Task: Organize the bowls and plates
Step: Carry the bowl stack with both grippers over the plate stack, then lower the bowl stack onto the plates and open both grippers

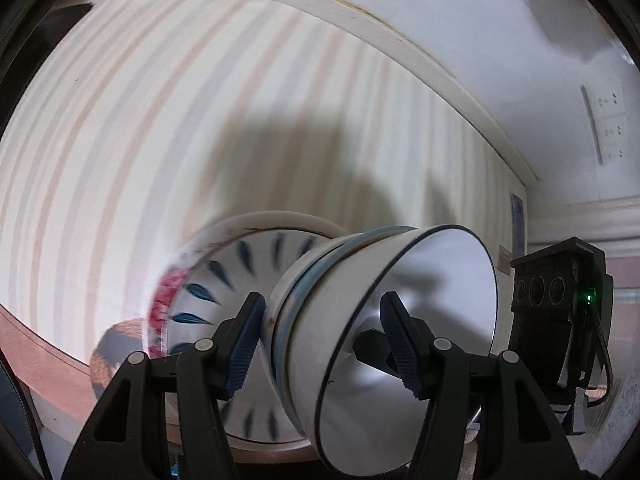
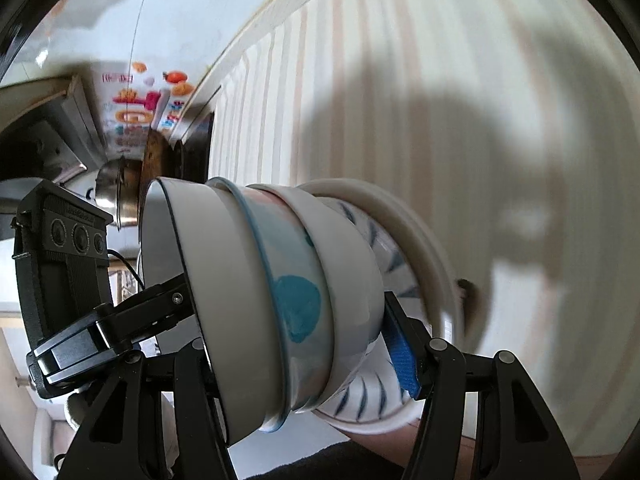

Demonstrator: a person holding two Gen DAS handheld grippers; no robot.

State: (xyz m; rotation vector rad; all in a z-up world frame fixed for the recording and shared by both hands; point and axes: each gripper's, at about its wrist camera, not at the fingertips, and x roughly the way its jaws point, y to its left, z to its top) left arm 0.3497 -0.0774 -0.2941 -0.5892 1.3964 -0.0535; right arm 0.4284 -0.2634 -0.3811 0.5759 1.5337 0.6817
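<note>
The stack of bowls and plates (image 1: 360, 320) sits between the jaws of both grippers, its axis lying crosswise to the fingers. The left gripper (image 1: 322, 344) clamps it half-open, one pad inside the top bowl (image 1: 420, 320) (the other behind the stack). The right gripper (image 2: 304, 344) clamps the opposite side likewise. Neither hand is nearer.

top bowl (image 1: 404, 344): white, thin dark rim | second bowl (image 2: 296, 304): white with teal-blue blotches, blue rim | third bowl (image 2: 352, 280): plain white | plate (image 1: 224, 280): white, dark blue leaf strokes, red patch at edge | tablecloth (image 1: 200, 100): cream with pale pink stripes | finger pads (image 2: 404, 356): blue
</note>
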